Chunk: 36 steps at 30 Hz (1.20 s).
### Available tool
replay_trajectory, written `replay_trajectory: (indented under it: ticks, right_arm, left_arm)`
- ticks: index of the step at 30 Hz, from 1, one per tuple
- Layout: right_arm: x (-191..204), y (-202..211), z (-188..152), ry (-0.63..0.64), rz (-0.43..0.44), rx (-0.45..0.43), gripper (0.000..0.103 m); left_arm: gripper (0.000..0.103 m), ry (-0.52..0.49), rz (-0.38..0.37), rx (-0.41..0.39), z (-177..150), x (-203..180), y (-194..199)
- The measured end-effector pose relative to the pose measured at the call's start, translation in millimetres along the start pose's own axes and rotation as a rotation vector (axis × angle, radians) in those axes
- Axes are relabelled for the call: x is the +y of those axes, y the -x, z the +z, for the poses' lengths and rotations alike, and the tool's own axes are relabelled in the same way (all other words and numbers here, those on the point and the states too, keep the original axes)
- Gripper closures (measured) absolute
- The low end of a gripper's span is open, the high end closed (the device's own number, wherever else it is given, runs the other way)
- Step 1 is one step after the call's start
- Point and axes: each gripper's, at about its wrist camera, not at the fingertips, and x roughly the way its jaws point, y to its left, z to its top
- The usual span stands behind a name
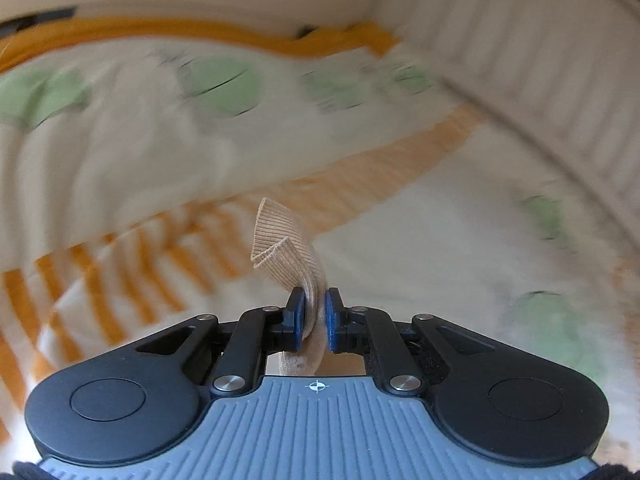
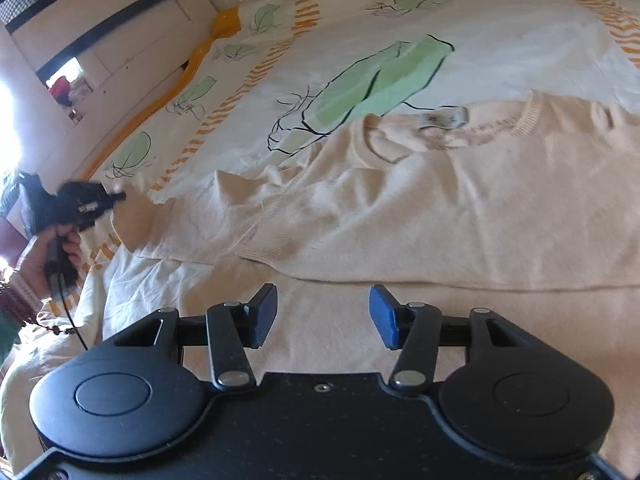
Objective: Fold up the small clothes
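A wide bed (image 2: 500, 52) fills the room, spread with a white cover printed in pale green leaves and orange dashed bands, edged in solid orange (image 2: 200, 54). A ribbed cream headboard (image 1: 520, 56) rises behind it. The wall (image 2: 120, 40) beyond is cream-panelled with dark strips. Strong daylight (image 2: 8, 120) glares in from the left side.

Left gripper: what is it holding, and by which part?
The left gripper pinches a beige sweater by a ribbed cuff. The right gripper holds nothing.
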Motion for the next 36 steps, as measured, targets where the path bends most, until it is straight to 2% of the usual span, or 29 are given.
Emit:
replay_trajectory:
  ticks: [4, 7, 11, 15, 17, 20, 23, 24, 25, 27, 29, 33, 36]
  right_arm:
    - [-10.3, 19.9, -4.5, -0.004, -0.012, -0.015, 0.044]
    - [-21.5, 35.6, -7.0, -0.02, -0.029, -0.035, 0.044]
    - [-38.6, 51.9, -5.3, -0.048, -0.055, -0.067, 0.044]
    - [-56.5, 62.3, -2.7, -0.093, -0.076, -0.108, 0.043]
    - [-65.0, 64.7, -3.2, -0.115, -0.086, -0.127, 0.043]
    - [-79.7, 66.5, -5.3, -0.157, -0.101, -0.143, 0.043]
    - [-91.7, 68.4, -6.5, -0.201, -0.117, -0.152, 0.043]
    - [-94.8, 69.9, -6.3, -0.212, -0.119, -0.156, 0.043]
    - [-99.1, 73.3, -6.6, -0.222, -0.119, -0.161, 0.043]
    - [-103.3, 75.5, -4.5, -0.237, -0.119, -0.175, 0.042]
    - [-104.6, 74.8, -1.4, -0.248, -0.117, -0.183, 0.042]
    - [-102.1, 71.9, 4.5, -0.236, -0.127, -0.182, 0.042]
    - [-96.9, 65.8, 9.2, -0.206, -0.147, -0.173, 0.035]
  left_arm:
    - [0.093, -0.073, -0.157, -0.048, -3.2, -69.1, 39.8]
    - [0.093, -0.125, -0.279, -0.055, -16.3, -124.6, 64.0]
    - [0.093, -0.154, -0.417, -0.02, -49.1, -194.4, 86.1]
    - [0.092, -0.242, -0.502, 0.034, -94.8, -253.4, 93.1]
    - [0.092, -0.276, -0.542, 0.09, -120.1, -278.6, 88.7]
    - [0.091, -0.365, -0.548, 0.138, -154.8, -307.1, 75.9]
    - [0.073, -0.502, -0.532, 0.19, -184.7, -320.3, 61.7]
    - [0.072, -0.529, -0.526, 0.196, -192.7, -319.8, 60.7]
    - [0.071, -0.55, -0.522, 0.202, -200.1, -315.5, 64.4]
    - [0.061, -0.594, -0.511, 0.221, -211.2, -302.6, 66.6]
    - [0.055, -0.631, -0.495, 0.229, -218.4, -285.0, 69.0]
    - [0.055, -0.698, -0.412, 0.245, -224.4, -247.5, 75.0]
    - [0.055, -0.715, -0.347, 0.246, -222.2, -220.7, 74.1]
